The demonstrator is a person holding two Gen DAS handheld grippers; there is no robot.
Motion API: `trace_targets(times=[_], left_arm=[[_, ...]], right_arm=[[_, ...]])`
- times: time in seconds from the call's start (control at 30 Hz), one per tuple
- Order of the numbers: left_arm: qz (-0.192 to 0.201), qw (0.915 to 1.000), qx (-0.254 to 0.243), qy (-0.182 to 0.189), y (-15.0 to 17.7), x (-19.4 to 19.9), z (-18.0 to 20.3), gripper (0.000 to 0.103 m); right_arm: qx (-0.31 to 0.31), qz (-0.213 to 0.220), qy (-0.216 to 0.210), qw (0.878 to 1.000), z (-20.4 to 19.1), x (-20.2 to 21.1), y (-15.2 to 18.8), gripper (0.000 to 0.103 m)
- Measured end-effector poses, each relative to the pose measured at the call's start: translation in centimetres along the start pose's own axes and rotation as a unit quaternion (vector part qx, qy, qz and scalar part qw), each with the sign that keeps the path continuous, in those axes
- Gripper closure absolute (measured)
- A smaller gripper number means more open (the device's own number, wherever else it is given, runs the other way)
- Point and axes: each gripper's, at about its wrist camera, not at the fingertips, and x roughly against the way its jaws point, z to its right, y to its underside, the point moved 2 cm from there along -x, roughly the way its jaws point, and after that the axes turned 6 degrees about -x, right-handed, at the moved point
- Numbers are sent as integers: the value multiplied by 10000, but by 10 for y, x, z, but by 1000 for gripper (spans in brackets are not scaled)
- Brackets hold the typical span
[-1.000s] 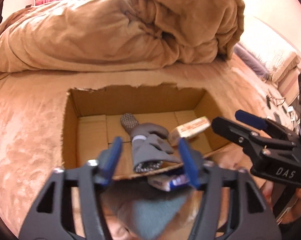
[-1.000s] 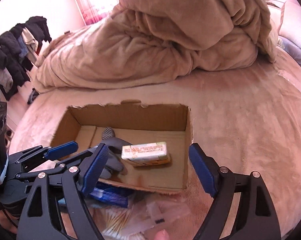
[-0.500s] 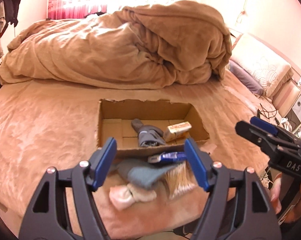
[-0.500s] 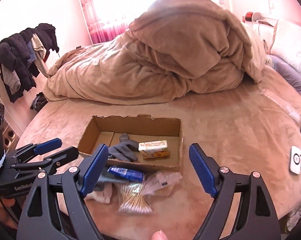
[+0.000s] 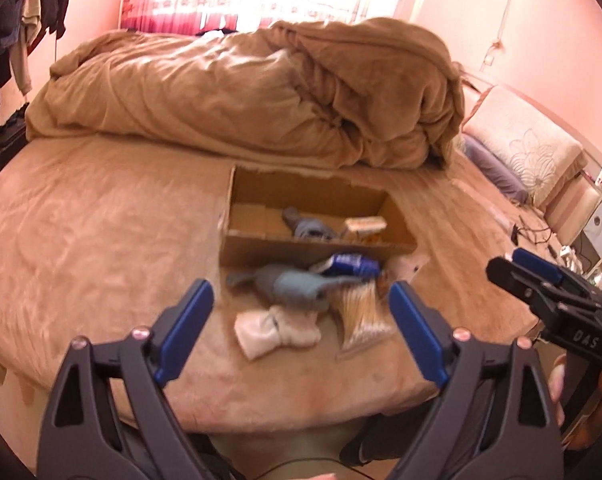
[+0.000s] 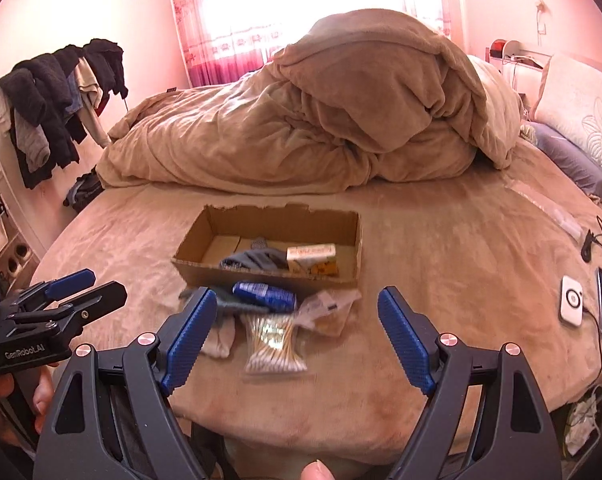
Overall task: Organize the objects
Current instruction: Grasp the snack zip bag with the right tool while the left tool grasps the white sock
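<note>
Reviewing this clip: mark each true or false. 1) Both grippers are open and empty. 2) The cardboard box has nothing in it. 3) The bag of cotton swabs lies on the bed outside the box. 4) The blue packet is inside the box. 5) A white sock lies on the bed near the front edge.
1) True: the left gripper and the right gripper are both open and hold nothing.
2) False: the cardboard box holds a grey glove and a small carton.
3) True: the bag of cotton swabs lies in front of the box.
4) False: the blue packet lies on the bed, just outside the box's front wall.
5) True: the white sock lies there.
</note>
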Motion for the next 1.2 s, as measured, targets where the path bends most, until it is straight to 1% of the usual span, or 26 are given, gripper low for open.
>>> trace_targets(times=[0.23,0.5,0.73,0.97,1.1,1.2], left_arm=[[-217,9997,15,-98,25,-24,-3,12],[-598,9980,165,-90,42,-64,-9,12],[-906,9953,297,-180,57,-102,-13,12],[-1011,9942,333,-159,57,-129,-12,12],[-1027,9942,330,-59,56,-142,-10,12],[-1002,9946,239,-104,56,-150,-8,12]], right_arm=[[-23,-211,-45,9998,3,-13,24,18],[-82,-400,-25,9992,13,-35,35,18],[-129,-605,-15,9981,24,-64,43,18],[-95,-830,-33,9965,33,-97,49,18],[-28,-861,-24,9963,35,-115,50,18],[-12,-879,17,9961,38,-130,49,18]])
